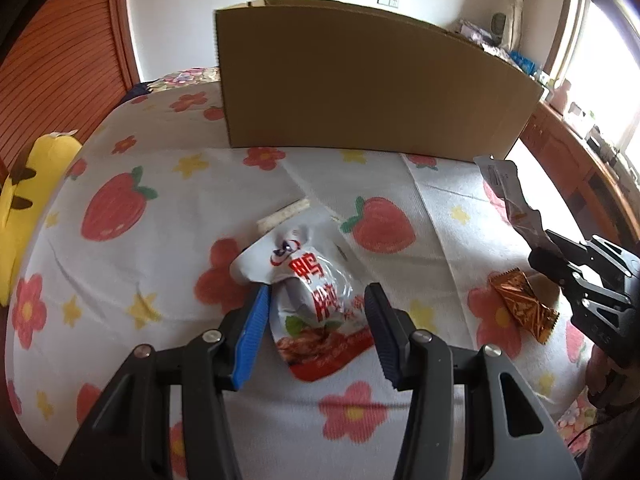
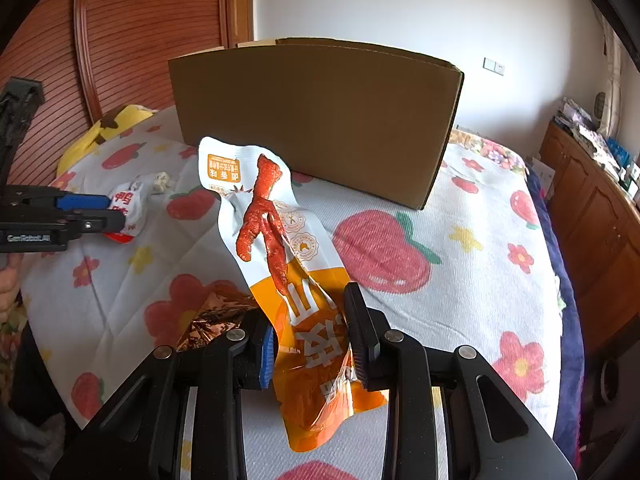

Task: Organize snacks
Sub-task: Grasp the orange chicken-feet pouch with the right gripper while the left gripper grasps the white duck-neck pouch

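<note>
On the strawberry-print bed before the cardboard box, the right tongs clamp the orange chicken-foot pouch by its lower half — light, limp, slippery film, best pinched at a flat edge — while the left tongs grip the white duck-snack packet.

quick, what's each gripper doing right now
left gripper: closed on the white and red snack pouch on the bed.
right gripper: closed on the orange chicken-foot snack packet, held up.
</note>
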A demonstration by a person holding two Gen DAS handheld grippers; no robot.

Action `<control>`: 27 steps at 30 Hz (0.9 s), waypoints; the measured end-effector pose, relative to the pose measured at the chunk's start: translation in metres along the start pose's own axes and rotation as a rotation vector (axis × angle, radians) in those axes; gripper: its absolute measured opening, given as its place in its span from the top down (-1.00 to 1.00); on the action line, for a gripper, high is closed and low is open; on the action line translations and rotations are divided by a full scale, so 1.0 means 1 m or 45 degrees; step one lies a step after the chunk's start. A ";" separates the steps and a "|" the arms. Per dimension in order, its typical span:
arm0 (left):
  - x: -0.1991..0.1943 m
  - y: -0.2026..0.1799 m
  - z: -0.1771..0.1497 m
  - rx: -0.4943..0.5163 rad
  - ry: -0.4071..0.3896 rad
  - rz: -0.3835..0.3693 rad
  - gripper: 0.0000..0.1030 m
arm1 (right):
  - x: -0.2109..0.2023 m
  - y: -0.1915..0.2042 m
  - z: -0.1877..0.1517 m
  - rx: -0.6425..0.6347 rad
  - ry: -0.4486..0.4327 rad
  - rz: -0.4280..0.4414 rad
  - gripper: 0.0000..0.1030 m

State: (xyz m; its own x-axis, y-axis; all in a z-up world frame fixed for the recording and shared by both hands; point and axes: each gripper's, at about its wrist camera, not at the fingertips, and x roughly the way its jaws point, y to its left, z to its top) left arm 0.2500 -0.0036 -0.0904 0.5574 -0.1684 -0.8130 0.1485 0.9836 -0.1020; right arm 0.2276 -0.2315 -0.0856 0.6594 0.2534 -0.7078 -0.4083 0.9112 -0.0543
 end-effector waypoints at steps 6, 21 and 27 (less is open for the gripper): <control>0.010 -0.007 0.005 0.075 -0.005 0.059 0.03 | 0.001 -0.001 0.000 -0.002 0.010 0.005 0.44; 0.009 -0.009 -0.001 0.148 -0.079 0.062 0.17 | 0.002 -0.002 0.000 -0.001 0.016 0.012 0.43; 0.002 -0.011 -0.009 0.171 -0.097 0.066 0.30 | 0.002 -0.002 -0.001 -0.004 0.023 0.013 0.43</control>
State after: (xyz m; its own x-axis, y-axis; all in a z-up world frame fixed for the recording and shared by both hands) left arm 0.2420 -0.0146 -0.0964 0.6268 -0.1269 -0.7688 0.2231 0.9746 0.0211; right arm 0.2294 -0.2326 -0.0874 0.6435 0.2565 -0.7211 -0.4172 0.9075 -0.0495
